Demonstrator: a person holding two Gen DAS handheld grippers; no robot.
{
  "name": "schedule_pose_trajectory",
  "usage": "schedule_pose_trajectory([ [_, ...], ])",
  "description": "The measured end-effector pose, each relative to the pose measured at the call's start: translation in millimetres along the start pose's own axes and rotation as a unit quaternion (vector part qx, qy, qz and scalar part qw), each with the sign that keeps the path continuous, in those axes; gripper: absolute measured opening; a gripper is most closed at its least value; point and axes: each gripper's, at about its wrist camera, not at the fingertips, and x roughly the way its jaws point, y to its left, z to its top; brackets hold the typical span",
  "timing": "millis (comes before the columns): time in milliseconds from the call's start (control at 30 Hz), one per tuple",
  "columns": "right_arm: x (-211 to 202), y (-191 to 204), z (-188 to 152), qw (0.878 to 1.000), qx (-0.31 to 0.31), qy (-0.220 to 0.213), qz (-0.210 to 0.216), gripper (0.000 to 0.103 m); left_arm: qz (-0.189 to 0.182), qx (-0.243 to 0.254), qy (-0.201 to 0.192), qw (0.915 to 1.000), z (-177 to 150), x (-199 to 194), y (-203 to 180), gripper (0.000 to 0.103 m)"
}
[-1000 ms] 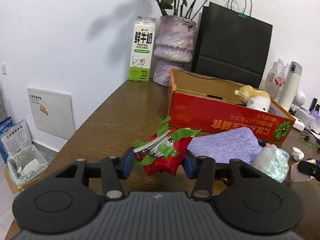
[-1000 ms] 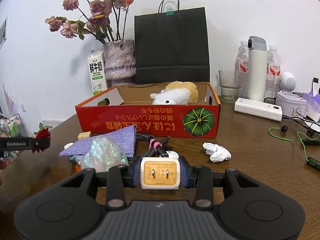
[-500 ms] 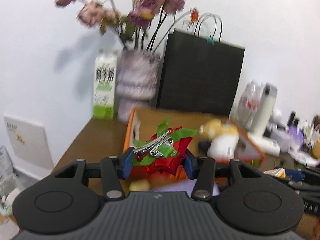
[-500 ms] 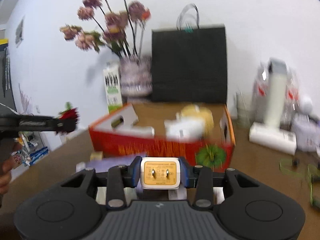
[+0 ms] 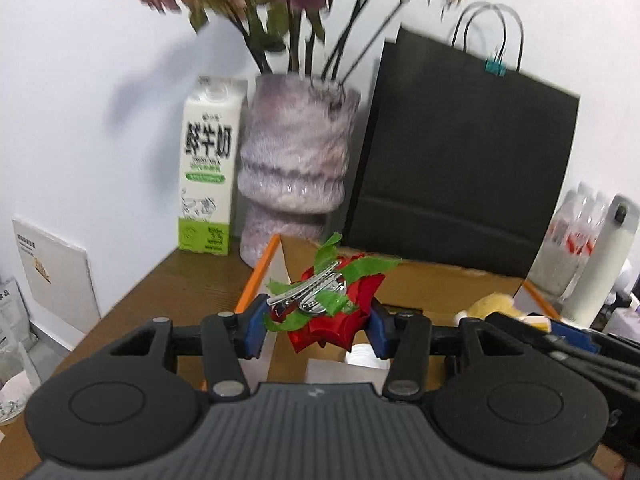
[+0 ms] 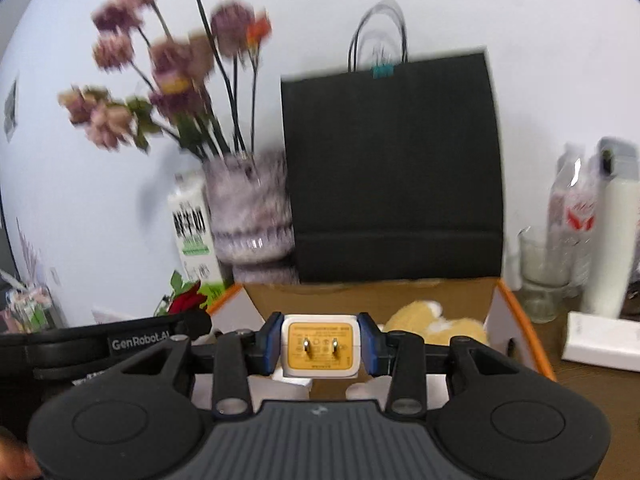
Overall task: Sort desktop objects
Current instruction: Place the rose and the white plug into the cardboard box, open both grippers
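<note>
The left gripper (image 5: 318, 320) is closed on a red fabric rose hair clip with green ribbon leaves and a silver metal clasp (image 5: 328, 304), pinched between its blue pads. Just beyond and below it lies an open cardboard box with an orange rim (image 5: 256, 280), resting on the brown wooden bench (image 5: 160, 292). Ahead and to the left of this gripper stand a white and green milk carton (image 5: 208, 172) and a mottled purple vase of dried flowers (image 5: 296, 168); straight ahead, behind the box, a black paper bag (image 5: 464, 160) leans against the wall.

The right gripper (image 6: 319, 346) is clamped on a white wall charger with an orange face and two metal prongs (image 6: 319, 346), the prongs pointing back toward the camera. It hangs over the near edge of the same box, where a yellow and white plush toy (image 6: 432, 322) lies just ahead and to the right. The left gripper, with its rose, shows at this gripper's left.
</note>
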Motion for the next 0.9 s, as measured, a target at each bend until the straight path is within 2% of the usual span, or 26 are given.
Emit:
schedule_pose_trajectory([
  [100,17.1,0.5,-4.3,1.0,-0.019,0.019,-0.007,0.038,-0.003,0.008,0.022,0.9997,-3.1,16.9,2.8,0.051],
  [267,26.6,-5.5,-10.3,0.999,-0.015,0.037,-0.011,0.038,-0.002,0.023,0.038,0.999,-8.3,26.5,1.4,0.051],
  [333,26.2,-9.1,-11.4,0.999,-0.001,0.039,-0.007,0.038,0.0,0.032,0.049,0.9983,-10.3,28.6,-1.3,0.058],
  [367,25.7,-10.4,-10.9,0.999,0.001,0.039,-0.007,0.042,0.004,0.037,0.055,0.9978,-11.7,29.2,-2.7,0.063],
  [400,24.6,-11.5,-10.5,0.999,0.001,0.038,-0.012,0.048,0.006,0.039,0.058,0.9976,-12.6,28.6,-4.0,0.079],
  [433,22.7,-12.6,-9.7,0.999,-0.001,0.036,-0.018,0.065,-0.003,0.041,0.056,0.9976,-13.4,26.9,-5.1,0.087],
  [500,17.1,-15.3,-6.0,0.999,-0.005,0.023,-0.031,0.073,0.005,0.044,0.05,0.9978,-11.4,23.5,-6.9,0.095],
  [533,13.5,-17.7,-3.5,0.999,-0.002,0.017,-0.037,0.082,0.003,0.043,0.047,0.998,-10.0,21.0,-6.5,0.101],
  [567,10.8,-20.3,-0.7,0.999,0.004,0.012,-0.04,0.092,-0.004,0.038,0.046,0.9982,-8.7,19.1,-5.0,0.103],
  [633,5.0,-26.9,4.3,0.999,0.017,0.004,-0.038,0.103,-0.013,0.026,0.046,0.9985,-7.3,16.5,-1.8,0.103],
  [900,5.5,-25.2,5.9,0.999,0.008,0.015,-0.038,0.103,-0.02,0.014,0.053,0.9983,-7.5,14.7,1.0,0.103],
])
